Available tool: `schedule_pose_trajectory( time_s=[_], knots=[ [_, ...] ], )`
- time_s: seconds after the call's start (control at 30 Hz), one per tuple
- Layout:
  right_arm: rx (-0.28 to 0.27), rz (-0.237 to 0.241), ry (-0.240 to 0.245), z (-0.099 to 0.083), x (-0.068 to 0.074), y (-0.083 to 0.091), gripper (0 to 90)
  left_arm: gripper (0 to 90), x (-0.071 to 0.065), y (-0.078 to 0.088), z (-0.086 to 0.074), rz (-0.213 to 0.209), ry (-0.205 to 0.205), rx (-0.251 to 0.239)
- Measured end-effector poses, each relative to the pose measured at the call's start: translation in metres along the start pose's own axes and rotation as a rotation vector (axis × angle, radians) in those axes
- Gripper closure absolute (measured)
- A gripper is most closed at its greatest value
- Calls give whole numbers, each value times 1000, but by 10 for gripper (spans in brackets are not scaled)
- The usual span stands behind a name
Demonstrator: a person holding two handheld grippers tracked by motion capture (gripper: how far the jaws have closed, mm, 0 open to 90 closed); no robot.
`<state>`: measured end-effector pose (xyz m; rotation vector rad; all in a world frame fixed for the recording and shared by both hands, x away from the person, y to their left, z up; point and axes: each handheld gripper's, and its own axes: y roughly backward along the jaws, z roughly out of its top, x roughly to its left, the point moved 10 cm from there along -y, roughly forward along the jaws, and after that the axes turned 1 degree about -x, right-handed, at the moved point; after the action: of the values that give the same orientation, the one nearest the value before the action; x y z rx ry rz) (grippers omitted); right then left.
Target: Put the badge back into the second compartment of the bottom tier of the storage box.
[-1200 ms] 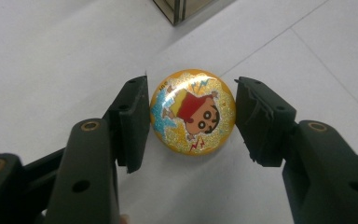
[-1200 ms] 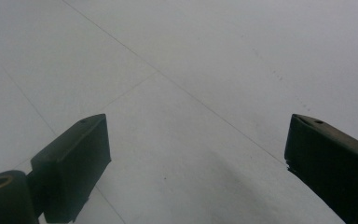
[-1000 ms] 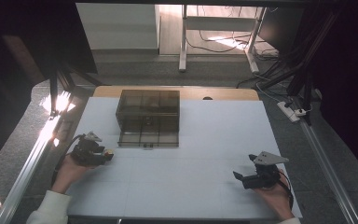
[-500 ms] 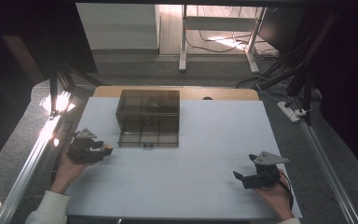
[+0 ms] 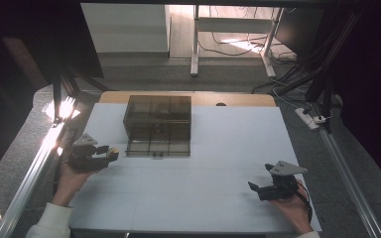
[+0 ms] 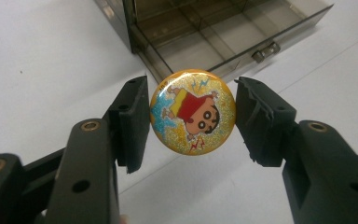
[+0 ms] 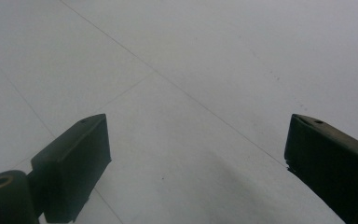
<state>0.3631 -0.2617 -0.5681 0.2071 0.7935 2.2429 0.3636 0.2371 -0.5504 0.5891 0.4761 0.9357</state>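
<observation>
Left gripper view: cartoon badge (image 6: 193, 112) pinched in left hand-held gripper (image 6: 192, 122); right hand-held gripper (image 7: 196, 154) spread.

Round glittery orange badge (image 6: 193, 112) with a cartoon boy in a red shirt, face toward the camera, between the left gripper's jaws. Smoky transparent compartment box (image 5: 158, 126) lies open just beyond.

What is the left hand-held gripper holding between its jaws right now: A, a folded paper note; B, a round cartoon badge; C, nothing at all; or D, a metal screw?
B: in the left gripper view, the left hand-held gripper has a round yellow cartoon badge clamped edge to edge between its two black jaws, in front of the open compartment box.
</observation>
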Motion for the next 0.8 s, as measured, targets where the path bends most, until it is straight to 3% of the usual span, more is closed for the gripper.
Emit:
schedule_pose_trajectory(
  time_s=[0.37,0.8],
  knots=[
    [-2,-1,-2,0,0,0,65,459,-2,7,10,-7,7,-52],
    [-3,-2,-3,0,-1,0,66,459,-5,9,20,-9,3,-81]
  ],
)
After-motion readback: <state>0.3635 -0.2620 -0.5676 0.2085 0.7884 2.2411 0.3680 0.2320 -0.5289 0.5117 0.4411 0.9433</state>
